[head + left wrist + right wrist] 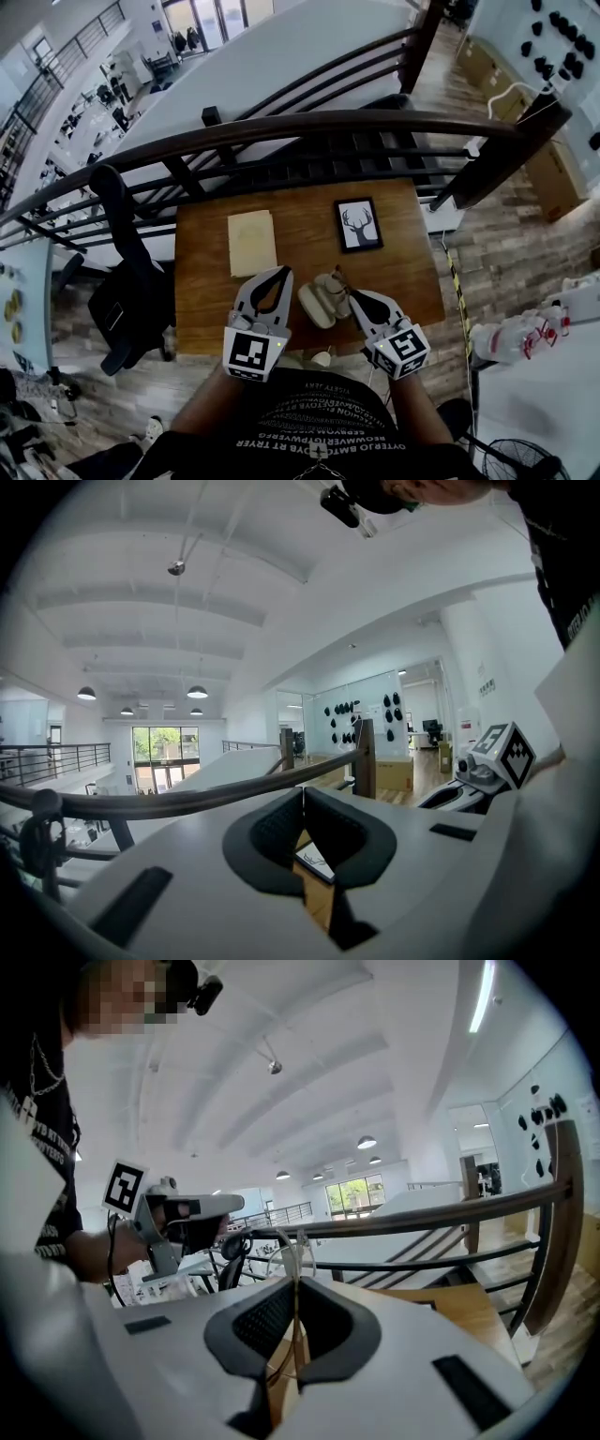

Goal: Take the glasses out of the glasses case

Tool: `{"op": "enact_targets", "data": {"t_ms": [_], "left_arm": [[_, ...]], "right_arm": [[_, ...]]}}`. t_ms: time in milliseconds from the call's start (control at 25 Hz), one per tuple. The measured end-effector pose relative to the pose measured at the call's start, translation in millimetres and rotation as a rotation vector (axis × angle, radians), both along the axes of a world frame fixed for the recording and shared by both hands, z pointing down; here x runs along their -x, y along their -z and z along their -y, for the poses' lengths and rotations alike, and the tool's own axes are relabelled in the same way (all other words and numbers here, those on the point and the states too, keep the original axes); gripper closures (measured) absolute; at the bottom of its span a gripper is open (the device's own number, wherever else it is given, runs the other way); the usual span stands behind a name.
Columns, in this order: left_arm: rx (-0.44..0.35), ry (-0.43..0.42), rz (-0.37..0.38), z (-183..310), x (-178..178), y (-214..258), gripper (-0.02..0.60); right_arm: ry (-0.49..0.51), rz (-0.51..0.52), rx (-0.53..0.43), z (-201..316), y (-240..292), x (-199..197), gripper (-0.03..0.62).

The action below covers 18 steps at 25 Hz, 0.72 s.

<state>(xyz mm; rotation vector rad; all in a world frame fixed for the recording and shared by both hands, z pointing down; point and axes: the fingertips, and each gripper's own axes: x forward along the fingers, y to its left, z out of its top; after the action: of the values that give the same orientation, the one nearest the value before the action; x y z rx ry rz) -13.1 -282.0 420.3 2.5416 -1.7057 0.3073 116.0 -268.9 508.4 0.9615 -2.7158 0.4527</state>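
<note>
An open cream glasses case (314, 307) lies near the front edge of the wooden table (394, 272). My right gripper (349, 293) is shut on the thin-framed glasses (333, 279), which hang just above and beside the case. In the right gripper view the wire frame (292, 1241) rises out of the closed jaws of that gripper (295, 1288). My left gripper (281, 272) hovers to the left of the case, apart from it. Its jaws (302, 803) are shut with nothing between them.
A framed deer picture (358, 225) and a beige pad (251, 242) lie further back on the table. A dark curved railing (328, 127) runs behind the table, with a drop beyond. A black chair (122, 281) stands at the left.
</note>
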Motion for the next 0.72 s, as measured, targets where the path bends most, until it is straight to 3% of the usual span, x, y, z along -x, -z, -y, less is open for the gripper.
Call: {"op": "enact_targets", "data": {"t_ms": [720], "left_arm": [[-0.006, 0.009, -0.02, -32, -7, 7, 0.552]], "right_arm": [[0.017, 0.111, -0.196, -24, 94, -10, 0.568]]}}
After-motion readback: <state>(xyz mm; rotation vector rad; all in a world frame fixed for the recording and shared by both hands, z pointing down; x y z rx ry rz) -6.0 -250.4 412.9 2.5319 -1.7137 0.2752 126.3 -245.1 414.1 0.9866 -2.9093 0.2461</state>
